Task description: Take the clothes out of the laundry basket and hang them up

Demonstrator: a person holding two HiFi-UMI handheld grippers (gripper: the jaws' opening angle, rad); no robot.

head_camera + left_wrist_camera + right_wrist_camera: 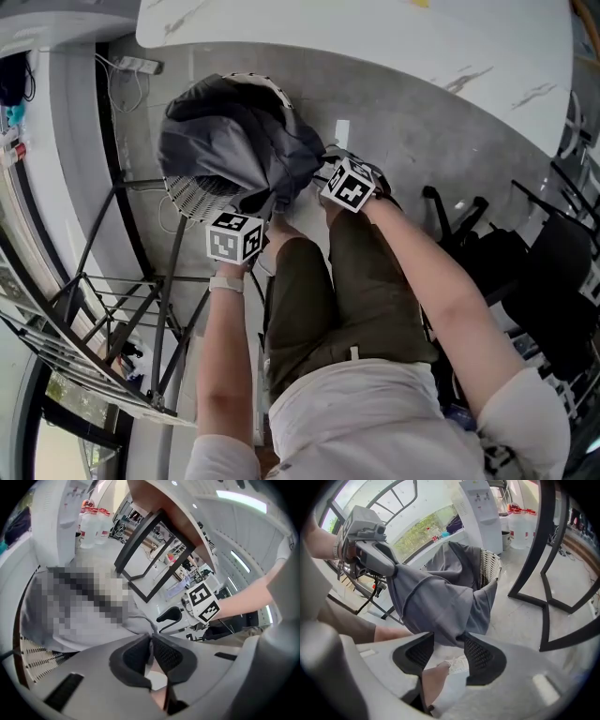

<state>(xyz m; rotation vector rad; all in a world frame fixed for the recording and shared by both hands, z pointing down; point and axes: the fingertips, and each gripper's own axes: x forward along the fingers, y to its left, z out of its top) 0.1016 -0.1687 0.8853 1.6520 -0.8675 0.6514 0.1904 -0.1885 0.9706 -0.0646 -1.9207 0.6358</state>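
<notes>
A dark grey garment (239, 141) is bunched over the white wicker laundry basket (199, 199) on the floor in front of the seated person. My left gripper (265, 210) holds its near edge; in the left gripper view the jaws (151, 639) are shut, pinching a fold of the grey cloth (136, 620). My right gripper (315, 174) is at the garment's right side. In the right gripper view its jaws (447, 644) stand open, and the garment (440, 602) hangs down into the gap, lifted partly out of the basket (490, 566).
A metal drying rack (103, 309) stands at the left. A white tabletop (375, 37) lies beyond the basket, on a black frame (548, 573). Black chairs (553, 272) crowd the right. A power strip (139, 64) lies on the floor. The person's knees are just below the grippers.
</notes>
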